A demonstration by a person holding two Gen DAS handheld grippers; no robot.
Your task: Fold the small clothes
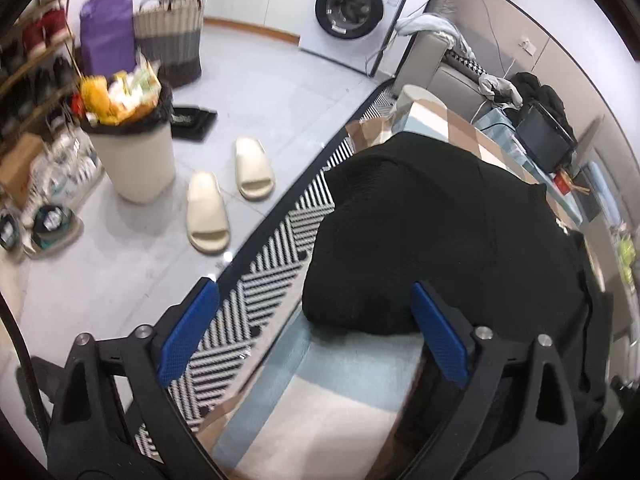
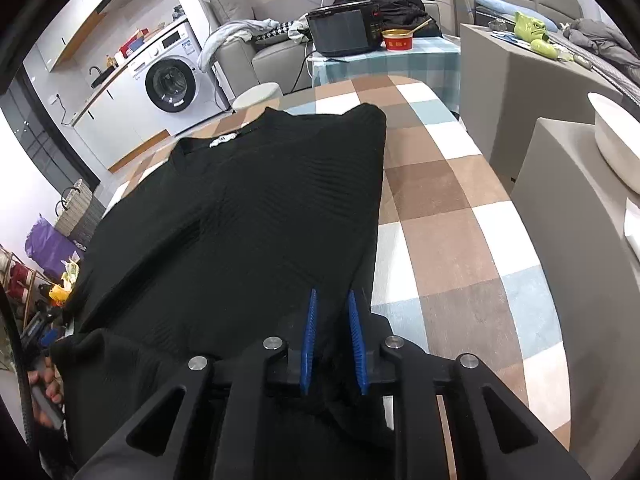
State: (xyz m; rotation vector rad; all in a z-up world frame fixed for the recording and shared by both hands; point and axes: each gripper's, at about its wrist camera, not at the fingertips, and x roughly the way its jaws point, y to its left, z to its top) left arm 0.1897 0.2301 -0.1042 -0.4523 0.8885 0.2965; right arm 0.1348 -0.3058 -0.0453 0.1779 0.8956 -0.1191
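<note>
A black ribbed knit garment (image 2: pixel 248 216) lies spread on a table covered with a checked cloth (image 2: pixel 452 216) of brown, white and pale blue squares. The right gripper (image 2: pixel 334 300) points down at the near edge of the garment, its two blue pads (image 2: pixel 309 340) drawn close together with a fold of the black fabric pinched between them; the rest of the garment stretches away ahead of it, a small white label (image 2: pixel 222 139) showing at the far neckline. To the right of this gripper the bare checked cloth runs on. The left gripper (image 1: pixel 316 296) hovers over the table's edge with its blue pads (image 1: pixel 188 332) spread wide and nothing gripped; a rounded bulge of the black garment (image 1: pixel 440 232) sits just ahead, between the fingers and touching or overlapping the right-hand pad, though contact cannot be judged for certain. Below and to the left of this gripper a black-and-white striped rug (image 1: pixel 276 264) lies on the floor, and further left stand a pair of cream slippers (image 1: pixel 224 196) and a full waste bin (image 1: pixel 132 148). A washing machine (image 1: pixel 356 12) stands far ahead
</note>
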